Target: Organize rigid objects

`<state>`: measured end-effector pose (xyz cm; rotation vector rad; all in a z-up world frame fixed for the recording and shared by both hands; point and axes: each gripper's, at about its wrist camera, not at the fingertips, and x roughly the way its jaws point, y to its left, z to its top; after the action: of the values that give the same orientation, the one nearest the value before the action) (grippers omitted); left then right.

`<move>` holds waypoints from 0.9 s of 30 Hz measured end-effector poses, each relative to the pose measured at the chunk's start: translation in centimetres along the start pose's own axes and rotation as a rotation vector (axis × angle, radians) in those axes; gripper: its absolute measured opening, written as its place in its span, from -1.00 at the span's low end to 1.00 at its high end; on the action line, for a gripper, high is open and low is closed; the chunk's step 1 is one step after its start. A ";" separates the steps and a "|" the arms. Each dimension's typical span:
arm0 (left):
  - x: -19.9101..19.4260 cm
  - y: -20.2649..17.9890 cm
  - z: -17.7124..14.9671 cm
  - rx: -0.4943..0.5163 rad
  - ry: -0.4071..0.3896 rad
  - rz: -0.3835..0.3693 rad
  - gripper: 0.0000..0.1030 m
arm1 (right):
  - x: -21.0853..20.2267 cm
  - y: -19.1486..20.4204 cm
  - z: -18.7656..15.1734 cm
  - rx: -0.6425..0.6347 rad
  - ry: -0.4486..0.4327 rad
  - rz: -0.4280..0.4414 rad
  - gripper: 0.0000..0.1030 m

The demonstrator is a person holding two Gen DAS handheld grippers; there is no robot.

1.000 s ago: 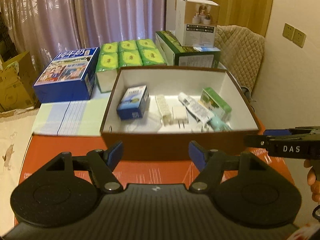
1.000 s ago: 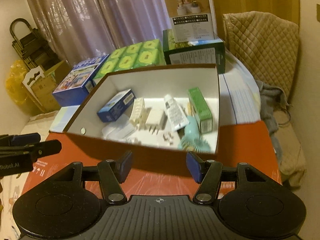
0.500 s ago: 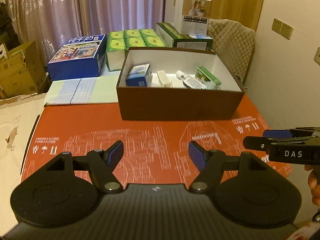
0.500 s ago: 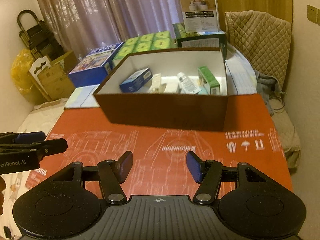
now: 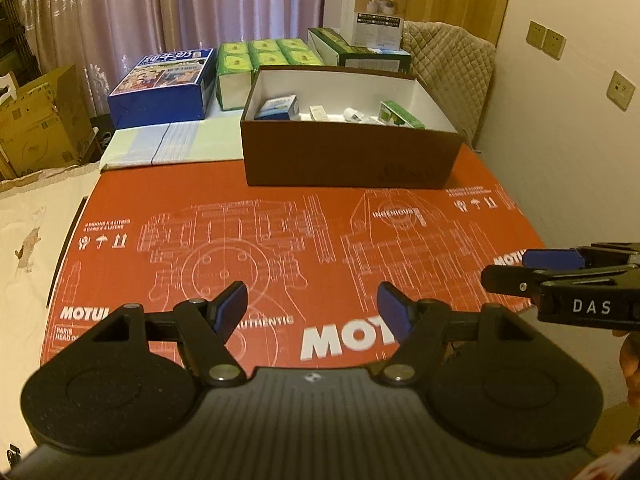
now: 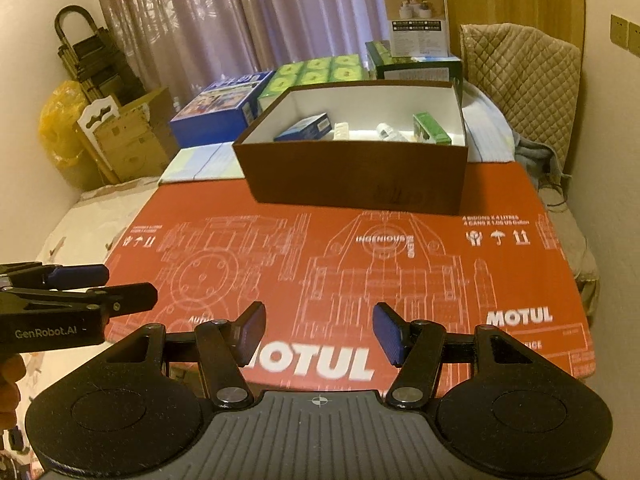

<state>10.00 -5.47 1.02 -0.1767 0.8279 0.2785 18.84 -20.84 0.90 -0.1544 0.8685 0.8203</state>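
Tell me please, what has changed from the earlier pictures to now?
Both the left gripper and the right gripper pulled back from the brown box, so more of the red cardboard sheet shows in front of it. Nothing was taken or let go. Both jaws stay open and empty; the box and its contents have not moved.

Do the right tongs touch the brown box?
Apart. The right wrist view shows the open right tongs well short of the brown box, with bare red mat between.

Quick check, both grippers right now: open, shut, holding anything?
Left gripper: open, nothing between its fingers, above the red mat.
Right gripper: open, empty, also above the mat.
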 end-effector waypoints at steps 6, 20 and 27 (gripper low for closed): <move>-1.1 -0.1 -1.2 0.004 -0.001 -0.013 0.33 | -1.0 1.2 -1.4 -0.009 0.004 0.007 0.10; -2.2 0.5 -2.2 -0.003 -0.007 -0.018 0.33 | -1.6 2.9 -2.4 -0.025 0.007 0.010 0.10; -2.3 0.8 -2.3 -0.007 -0.011 -0.016 0.33 | -1.4 3.4 -2.3 -0.033 0.008 0.013 0.10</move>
<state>6.67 -5.67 1.21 -0.1881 0.8140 0.2668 14.48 -20.31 1.10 -0.1809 0.8645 0.8474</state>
